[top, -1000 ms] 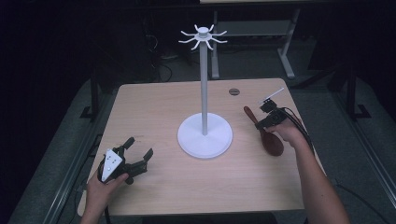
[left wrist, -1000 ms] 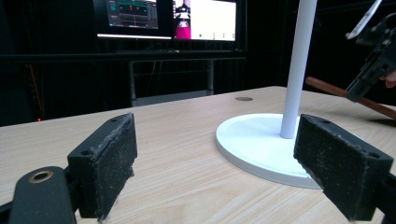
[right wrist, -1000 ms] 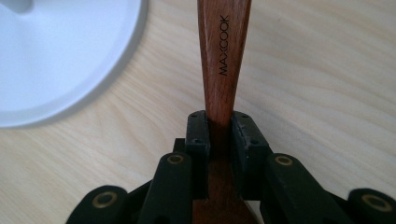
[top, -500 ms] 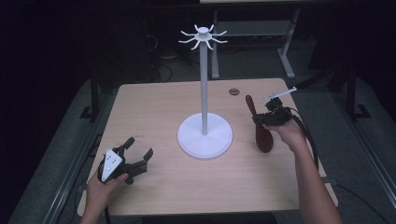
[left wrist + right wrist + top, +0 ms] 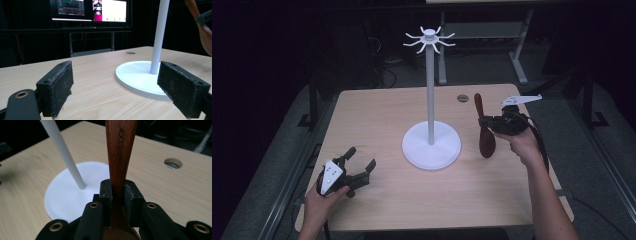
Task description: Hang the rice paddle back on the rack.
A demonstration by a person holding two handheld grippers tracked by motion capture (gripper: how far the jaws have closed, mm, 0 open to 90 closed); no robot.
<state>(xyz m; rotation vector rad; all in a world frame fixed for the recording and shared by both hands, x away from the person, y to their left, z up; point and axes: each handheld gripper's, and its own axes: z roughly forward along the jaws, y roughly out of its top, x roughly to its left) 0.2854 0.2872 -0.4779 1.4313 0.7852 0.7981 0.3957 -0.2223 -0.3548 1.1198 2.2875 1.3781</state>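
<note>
Lifted spoon (image 5: 485,131) now stands upright

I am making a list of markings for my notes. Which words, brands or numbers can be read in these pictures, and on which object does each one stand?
"MAXCOOK": along the handle of the wooden spoon, which the right gripper holds.
Monitor screens behind the table, in the left gripper view: some text and graphics, too small and blurred to read.
I find no other readable text.
</note>
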